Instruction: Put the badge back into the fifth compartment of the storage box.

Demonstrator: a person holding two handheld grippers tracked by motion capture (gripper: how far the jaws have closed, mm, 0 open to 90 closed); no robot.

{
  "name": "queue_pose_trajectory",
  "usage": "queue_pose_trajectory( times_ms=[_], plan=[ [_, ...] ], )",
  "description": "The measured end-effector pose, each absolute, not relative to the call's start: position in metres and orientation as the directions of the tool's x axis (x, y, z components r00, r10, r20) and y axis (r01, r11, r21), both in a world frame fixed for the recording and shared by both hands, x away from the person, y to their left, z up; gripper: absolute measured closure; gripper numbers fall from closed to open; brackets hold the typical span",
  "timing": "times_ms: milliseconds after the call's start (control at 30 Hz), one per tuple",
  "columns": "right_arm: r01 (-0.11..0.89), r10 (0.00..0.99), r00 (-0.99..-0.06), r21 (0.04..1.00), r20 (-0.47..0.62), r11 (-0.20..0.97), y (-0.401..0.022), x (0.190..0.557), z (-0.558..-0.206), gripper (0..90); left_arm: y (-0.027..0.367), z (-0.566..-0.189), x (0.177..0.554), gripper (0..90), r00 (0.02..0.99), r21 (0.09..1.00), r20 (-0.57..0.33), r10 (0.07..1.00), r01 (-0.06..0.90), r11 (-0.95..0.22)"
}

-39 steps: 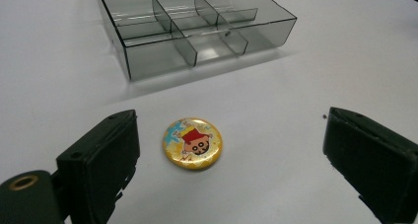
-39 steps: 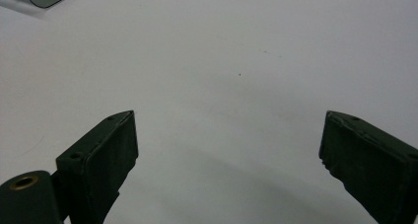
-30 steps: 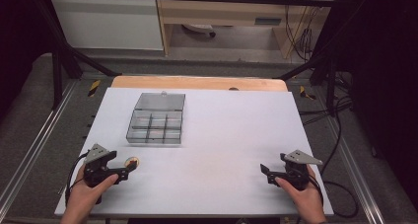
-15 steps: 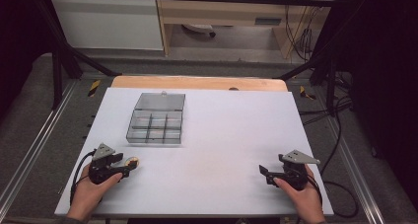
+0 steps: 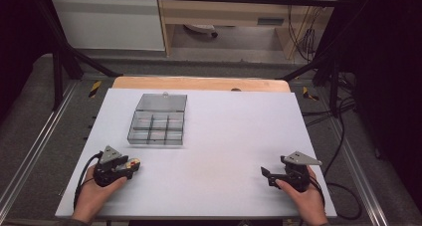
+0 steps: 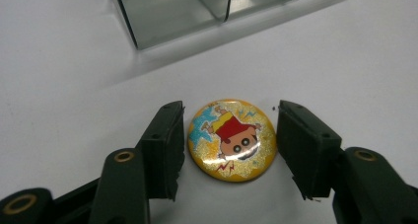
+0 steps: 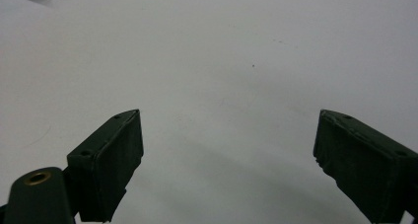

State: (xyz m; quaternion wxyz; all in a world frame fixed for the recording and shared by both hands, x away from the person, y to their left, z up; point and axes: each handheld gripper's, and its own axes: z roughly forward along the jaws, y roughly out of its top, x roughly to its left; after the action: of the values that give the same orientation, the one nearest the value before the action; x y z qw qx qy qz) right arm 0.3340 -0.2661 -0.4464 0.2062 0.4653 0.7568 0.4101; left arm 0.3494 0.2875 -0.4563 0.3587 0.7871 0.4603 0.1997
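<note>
A round yellow badge with a cartoon figure lies flat on the white table, near the front left in the high view. My left gripper has its jaws on either side of the badge. They have just been closing, and both pads now touch its rim. The person's left hand holds this gripper low on the table. My right gripper stands open over bare tabletop with nothing between its jaws. In the high view it sits at the front right.
A clear plastic compartment box with its lid open stands behind the left gripper, and its front wall is close ahead in the left gripper view. A cable trails from each gripper off the front of the white table.
The left gripper's jaws have closed in around the badge, and the left hand has shifted slightly. The right gripper has stayed where it was.
</note>
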Motion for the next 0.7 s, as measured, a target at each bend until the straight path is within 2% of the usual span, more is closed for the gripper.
queue_pose_trajectory(
  times_ms=[467, 700],
  plan=[
    [0.544, 0.874, -0.481, 0.804, 0.065, 0.240, -0.2646, 0.3352, -0.4485, 11.5, 0.2860, -0.4561, 0.3497, 46.2, 0.503, 0.744, 0.003, 0.864, 0.577, -0.338],
    [0.545, 0.872, -0.484, 0.803, 0.065, 0.243, -0.2638, 0.3346, -0.4482, 11.4, 0.2831, -0.4567, 0.3491, 43.5, 0.501, 0.742, 0.016, 0.866, 0.574, -0.346]
  ],
)
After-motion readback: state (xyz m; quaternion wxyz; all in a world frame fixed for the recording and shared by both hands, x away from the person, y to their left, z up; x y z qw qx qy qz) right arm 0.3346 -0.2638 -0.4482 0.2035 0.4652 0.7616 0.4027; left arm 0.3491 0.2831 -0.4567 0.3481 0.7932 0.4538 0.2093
